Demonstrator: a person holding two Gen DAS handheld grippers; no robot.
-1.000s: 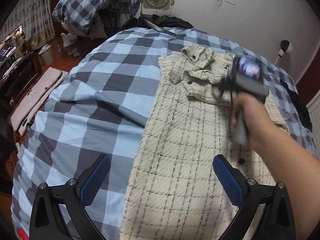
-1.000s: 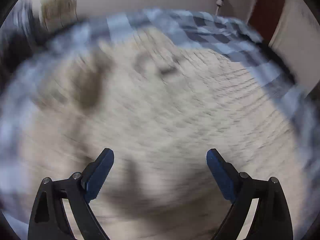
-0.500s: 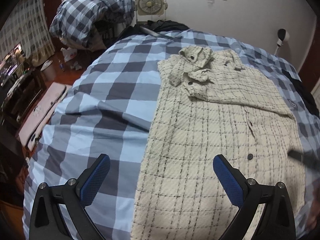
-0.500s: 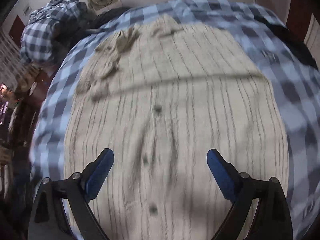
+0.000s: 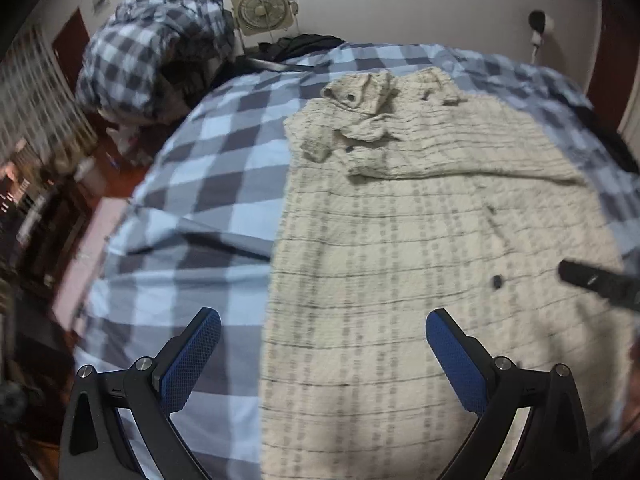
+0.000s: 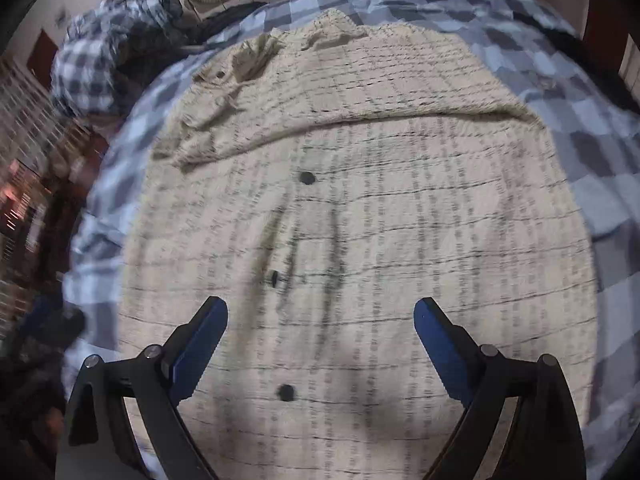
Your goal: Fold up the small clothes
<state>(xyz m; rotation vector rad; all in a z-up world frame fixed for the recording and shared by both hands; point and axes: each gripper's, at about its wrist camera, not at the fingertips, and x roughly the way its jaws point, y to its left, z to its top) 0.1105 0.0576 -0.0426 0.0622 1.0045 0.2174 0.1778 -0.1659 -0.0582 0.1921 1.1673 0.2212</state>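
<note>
Lying flat on checked bedcover [image 5: 224,168]: cream shirt [image 6: 360,208].

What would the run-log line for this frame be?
left gripper: open, empty | right gripper: open, empty, over shirt | cream plaid shirt: flat on checked bedspread, sleeve folded across chest | step: fold pending

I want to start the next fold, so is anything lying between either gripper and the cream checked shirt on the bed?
Nothing visible. The left gripper and right gripper are both open above the cream checked shirt, with only bare fabric ahead.
</note>
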